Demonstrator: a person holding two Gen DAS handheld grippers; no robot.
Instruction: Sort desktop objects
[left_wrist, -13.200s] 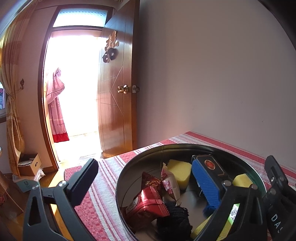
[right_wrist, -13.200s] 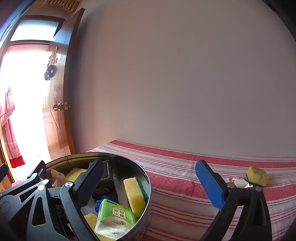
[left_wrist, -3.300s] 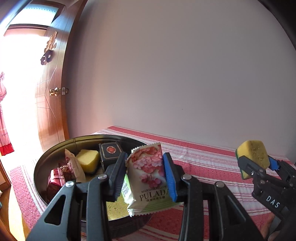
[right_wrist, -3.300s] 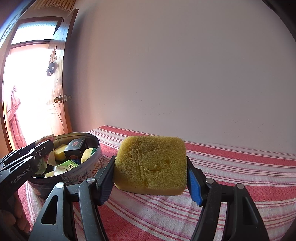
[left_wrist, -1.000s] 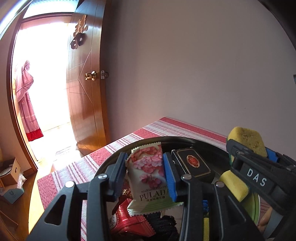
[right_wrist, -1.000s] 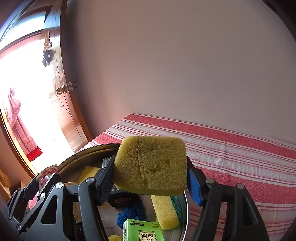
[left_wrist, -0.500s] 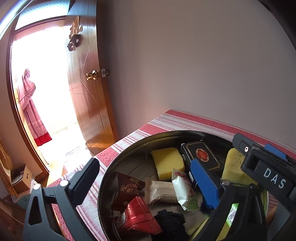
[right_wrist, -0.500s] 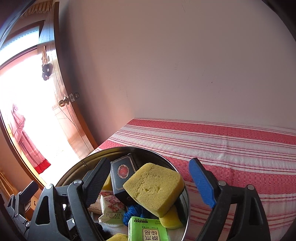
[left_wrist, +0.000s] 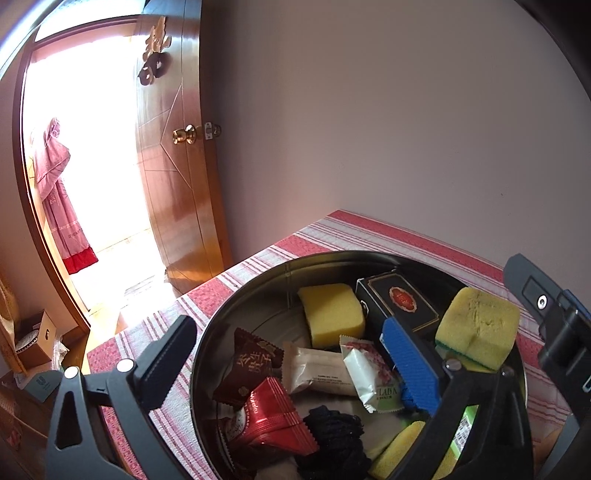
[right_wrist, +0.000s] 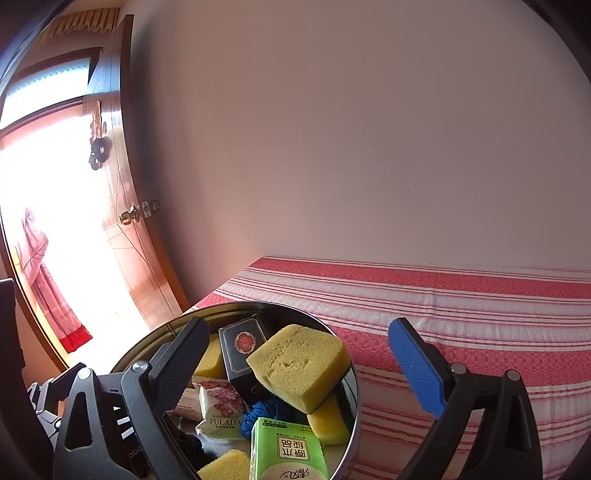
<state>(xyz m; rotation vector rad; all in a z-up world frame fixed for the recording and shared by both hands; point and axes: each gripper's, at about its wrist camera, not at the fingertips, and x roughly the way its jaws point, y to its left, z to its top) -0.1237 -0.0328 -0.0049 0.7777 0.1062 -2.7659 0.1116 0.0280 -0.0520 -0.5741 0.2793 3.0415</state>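
Observation:
A round metal tin (left_wrist: 258, 280) (right_wrist: 352, 373) stands on the red-striped tablecloth, full of objects. A yellow sponge (left_wrist: 478, 332) (right_wrist: 299, 365) lies tilted on top at its right side. A pink flowered PULADA snack packet (left_wrist: 369, 373) (right_wrist: 219, 408) rests inside beside a black box (left_wrist: 400, 301) (right_wrist: 243, 345). My left gripper (left_wrist: 291, 365) hangs open over the tin. My right gripper (right_wrist: 299, 365) is open above the tin's right rim, with the sponge lying free between its fingers.
The tin also holds red snack packets (left_wrist: 273, 421), a black cord bundle (left_wrist: 332, 432), a blue cord (right_wrist: 264, 411), more yellow sponges (left_wrist: 330, 312) and a green tissue pack (right_wrist: 286, 448). An open wooden door (left_wrist: 173, 155) and a plain wall stand behind. Striped cloth (right_wrist: 480, 314) stretches to the right.
Both grippers opened over the tin within the last second: the snack packet dropped in from the left, the yellow sponge from the right. Since half a second ago the sponge has settled.

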